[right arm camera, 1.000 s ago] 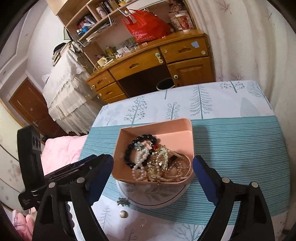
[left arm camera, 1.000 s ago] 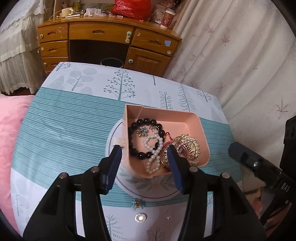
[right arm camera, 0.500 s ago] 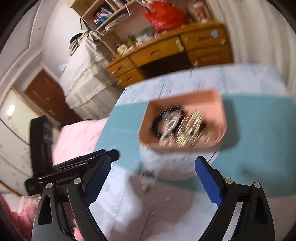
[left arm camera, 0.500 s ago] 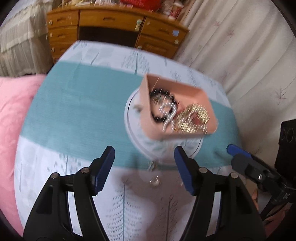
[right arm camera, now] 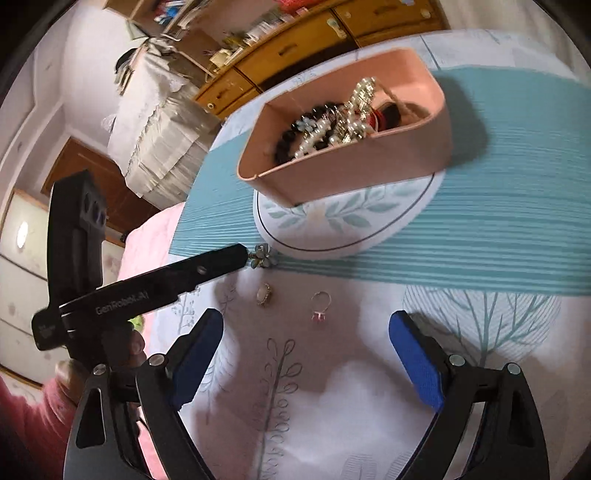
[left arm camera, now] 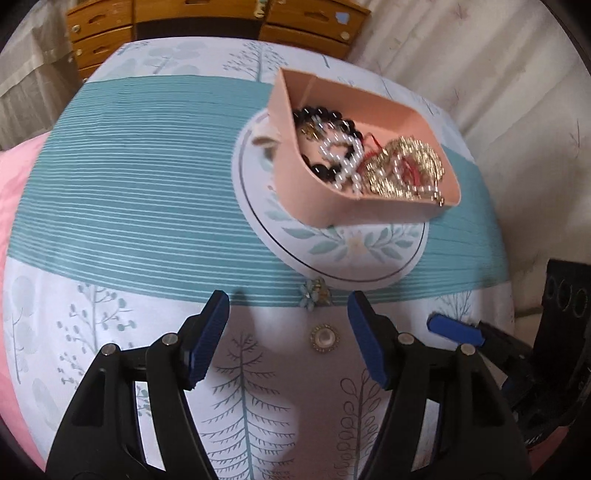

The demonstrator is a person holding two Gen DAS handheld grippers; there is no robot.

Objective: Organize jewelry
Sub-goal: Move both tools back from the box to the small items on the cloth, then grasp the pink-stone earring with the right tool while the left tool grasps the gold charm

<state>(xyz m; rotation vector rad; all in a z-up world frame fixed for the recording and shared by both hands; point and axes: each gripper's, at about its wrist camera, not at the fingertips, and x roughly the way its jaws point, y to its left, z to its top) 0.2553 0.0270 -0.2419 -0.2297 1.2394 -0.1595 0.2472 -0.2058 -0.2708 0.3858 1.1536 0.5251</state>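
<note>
A pink tray [left arm camera: 314, 199] [right arm camera: 354, 170] holding black beads, pearls and gold jewelry rests on a round white box [left arm camera: 343, 254] [right arm camera: 347, 229]. On the cloth in front lie a blue flower brooch [left arm camera: 314, 291] [right arm camera: 263, 255], a round pearl brooch [left arm camera: 324, 339] [right arm camera: 264, 294] and a ring with a pink stone [right arm camera: 320, 305]. My left gripper [left arm camera: 288, 332] is open and empty, just above the two brooches. My right gripper [right arm camera: 306, 354] is open and empty, low over the cloth near the ring.
The table [left arm camera: 122, 206] wears a teal-striped cloth with tree prints. A wooden desk with drawers [left arm camera: 207, 22] [right arm camera: 314, 48] stands beyond it. A curtain [left arm camera: 480, 66] hangs at right, pink bedding [left arm camera: 14, 184] at left.
Both grippers have pulled back from the pink tray and dropped lower toward the loose pieces on the cloth. The tray has stayed on the round box.
</note>
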